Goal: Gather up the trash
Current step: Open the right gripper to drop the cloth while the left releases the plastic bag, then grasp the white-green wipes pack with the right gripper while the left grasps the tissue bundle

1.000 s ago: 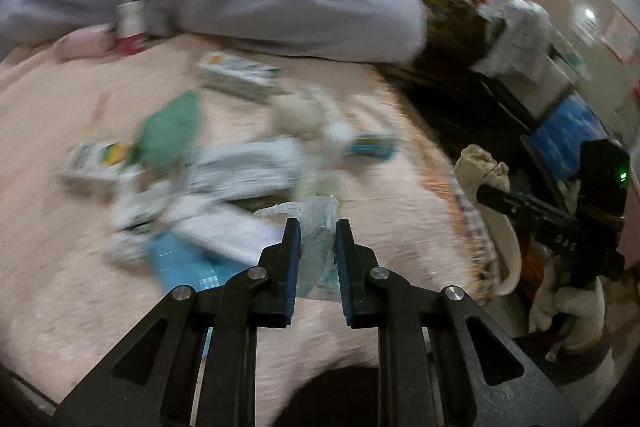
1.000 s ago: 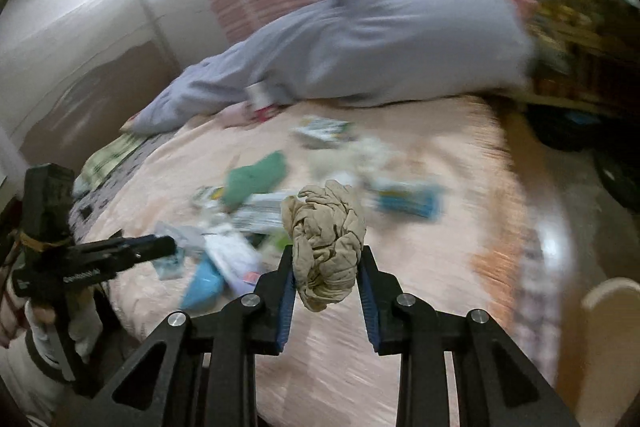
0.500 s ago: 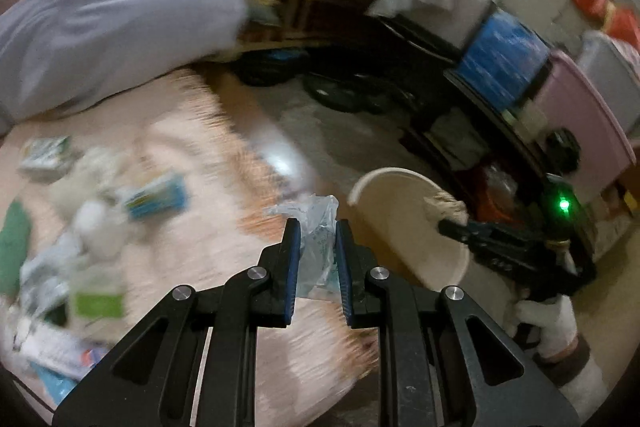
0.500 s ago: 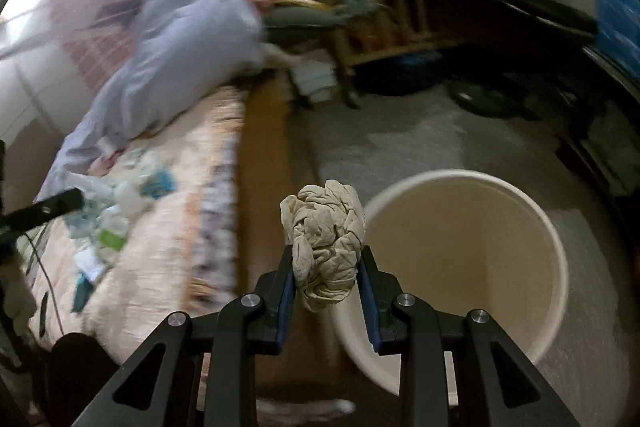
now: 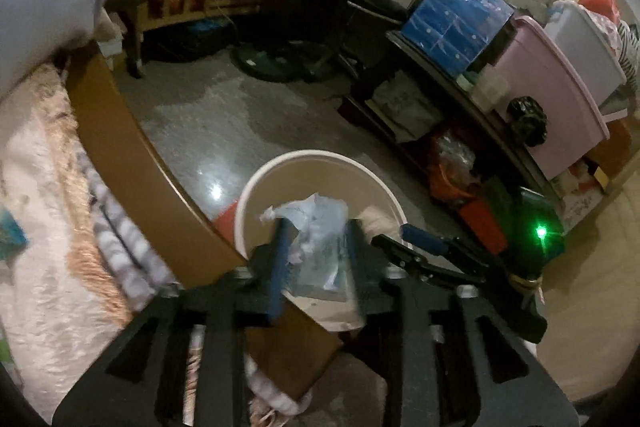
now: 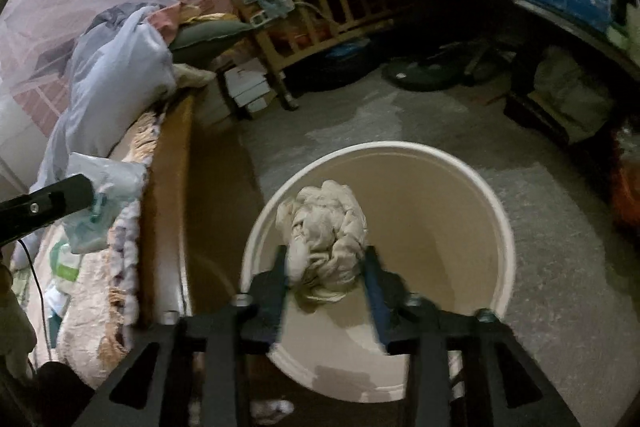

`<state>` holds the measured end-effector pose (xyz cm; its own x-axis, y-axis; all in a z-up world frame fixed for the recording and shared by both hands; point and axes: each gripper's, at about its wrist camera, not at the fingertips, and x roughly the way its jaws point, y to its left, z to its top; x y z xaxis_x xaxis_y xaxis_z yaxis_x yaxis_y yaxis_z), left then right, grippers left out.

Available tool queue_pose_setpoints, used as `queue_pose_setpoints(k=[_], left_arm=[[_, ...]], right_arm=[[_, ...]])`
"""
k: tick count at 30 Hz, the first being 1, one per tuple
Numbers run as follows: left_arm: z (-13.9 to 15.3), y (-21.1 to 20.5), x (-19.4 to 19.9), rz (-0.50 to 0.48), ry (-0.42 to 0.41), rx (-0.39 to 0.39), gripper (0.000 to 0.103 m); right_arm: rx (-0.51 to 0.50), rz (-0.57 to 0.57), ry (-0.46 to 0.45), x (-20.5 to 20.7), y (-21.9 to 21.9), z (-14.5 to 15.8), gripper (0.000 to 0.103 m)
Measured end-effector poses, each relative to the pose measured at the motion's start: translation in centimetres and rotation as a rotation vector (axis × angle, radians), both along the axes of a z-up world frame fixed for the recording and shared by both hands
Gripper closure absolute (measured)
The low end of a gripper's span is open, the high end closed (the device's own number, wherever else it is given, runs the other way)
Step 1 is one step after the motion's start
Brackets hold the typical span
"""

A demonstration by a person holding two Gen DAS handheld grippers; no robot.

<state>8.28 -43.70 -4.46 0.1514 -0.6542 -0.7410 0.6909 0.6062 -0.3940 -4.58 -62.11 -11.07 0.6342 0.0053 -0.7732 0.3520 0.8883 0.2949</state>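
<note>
Hovering over cream bucket [image 6: 496, 211] on floor beside bed [image 5: 44, 227] — both hand-held grippers' jaws had just been opening. Left hand-held gripper [image 5: 316, 251]: crumpled plastic wrapper [image 5: 316, 227] loose between parted fingers. Right hand-held gripper [image 6: 326, 267]: wadded beige cloth [image 6: 324, 227] between spread fingers — over bucket's mouth.
</note>
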Motion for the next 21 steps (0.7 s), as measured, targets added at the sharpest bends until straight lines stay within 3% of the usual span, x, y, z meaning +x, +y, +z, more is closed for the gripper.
queue_pose_setpoints(k=[2,9,21], left_arm=[[-0.3,-0.1,0.0,0.007,0.003,0.004,0.059],[-0.2,1.9,0.2,0.067,-0.019,0.040,0.059],[0.6,10.2,0.2,0.233,-0.180,0.170,0.059]], right_arm=[[0.011,-0.013,-0.009,-0.4,-0.4,0.0,0.046],[0.050,-0.020,-0.006,-0.3,-0.8,-0.4,0.045],[-0.012,0.112,-0.022,1.2,4.4,1.0,0.045]])
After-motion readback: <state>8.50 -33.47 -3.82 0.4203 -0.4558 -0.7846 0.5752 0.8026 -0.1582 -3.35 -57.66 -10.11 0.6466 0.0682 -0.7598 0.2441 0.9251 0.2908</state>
